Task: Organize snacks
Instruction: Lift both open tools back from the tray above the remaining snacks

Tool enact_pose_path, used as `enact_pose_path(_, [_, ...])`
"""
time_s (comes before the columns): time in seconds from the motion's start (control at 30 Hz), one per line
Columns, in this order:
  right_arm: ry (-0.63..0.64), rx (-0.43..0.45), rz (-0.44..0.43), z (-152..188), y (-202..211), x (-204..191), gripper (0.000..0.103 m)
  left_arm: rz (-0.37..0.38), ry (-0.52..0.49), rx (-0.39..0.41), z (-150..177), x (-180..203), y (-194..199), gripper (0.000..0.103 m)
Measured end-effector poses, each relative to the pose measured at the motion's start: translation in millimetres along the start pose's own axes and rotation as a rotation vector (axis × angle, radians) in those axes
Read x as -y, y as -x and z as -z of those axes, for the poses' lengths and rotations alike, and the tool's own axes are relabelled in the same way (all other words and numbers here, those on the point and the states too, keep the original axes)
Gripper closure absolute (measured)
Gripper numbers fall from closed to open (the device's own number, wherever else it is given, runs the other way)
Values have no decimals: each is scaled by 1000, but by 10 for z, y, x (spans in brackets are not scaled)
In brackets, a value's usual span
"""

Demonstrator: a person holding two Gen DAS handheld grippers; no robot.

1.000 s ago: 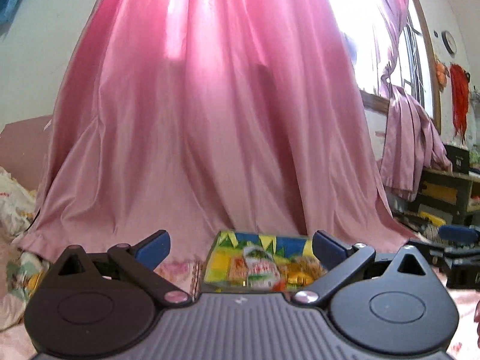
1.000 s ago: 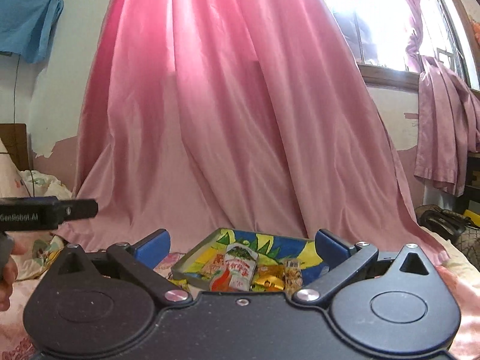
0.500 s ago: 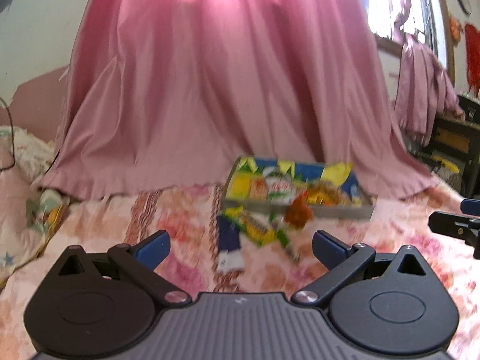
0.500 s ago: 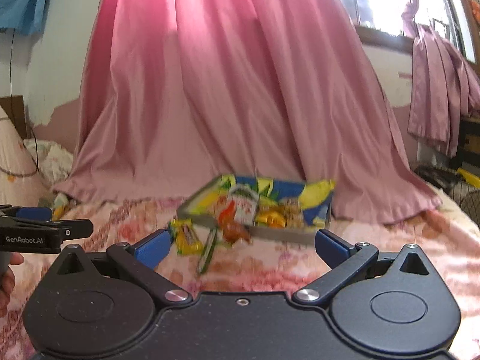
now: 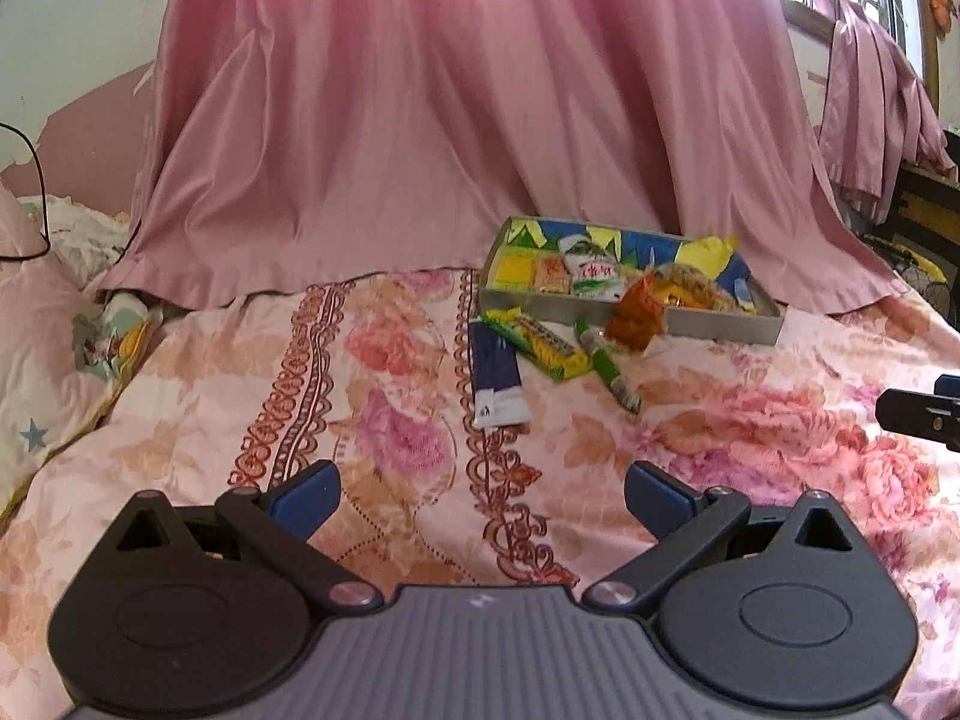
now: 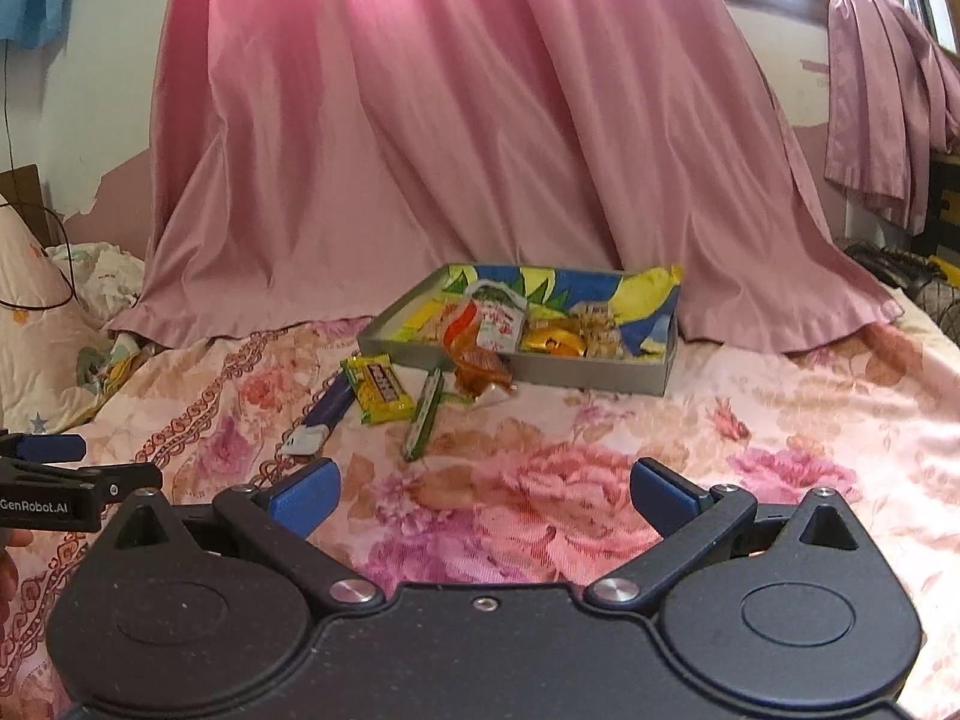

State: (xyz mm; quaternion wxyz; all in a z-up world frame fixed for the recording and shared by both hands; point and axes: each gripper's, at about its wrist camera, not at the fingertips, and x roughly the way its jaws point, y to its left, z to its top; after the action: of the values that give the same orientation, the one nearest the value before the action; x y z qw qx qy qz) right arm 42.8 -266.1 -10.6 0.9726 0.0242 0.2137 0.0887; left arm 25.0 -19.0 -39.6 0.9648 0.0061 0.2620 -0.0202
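A shallow grey tray (image 5: 708, 324) (image 6: 570, 371) with a bright lining rests on the floral bedspread and holds several snack packets, a white-and-green pouch (image 5: 591, 269) (image 6: 498, 315) among them. In front of it lie a yellow bar (image 5: 540, 345) (image 6: 378, 390), a dark blue packet (image 5: 497, 383) (image 6: 324, 414), a green stick (image 5: 609, 369) (image 6: 425, 414) and an orange wrapper (image 5: 637, 315) (image 6: 480, 366) that leans on the tray's front wall. My left gripper (image 5: 483, 495) and my right gripper (image 6: 486, 495) both hang open and empty, well short of the snacks.
A pink curtain (image 5: 468, 120) drapes down onto the bed just behind the tray. Pillows and bedding (image 5: 54, 324) are piled at the left. The floral bedspread (image 6: 750, 432) stretches wide between the grippers and the snacks. A hand (image 6: 9, 564) shows at the left edge.
Both grippers have pulled back and tilted down from the tray, so the bedspread and the loose snacks in front of it have come into view. Both stay open.
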Motion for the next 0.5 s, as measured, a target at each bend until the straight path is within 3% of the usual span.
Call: enact_pose_path(0.5, [24,-93,-23,127,-180,-64,1,-15,3,-61,32,-48,-125,0])
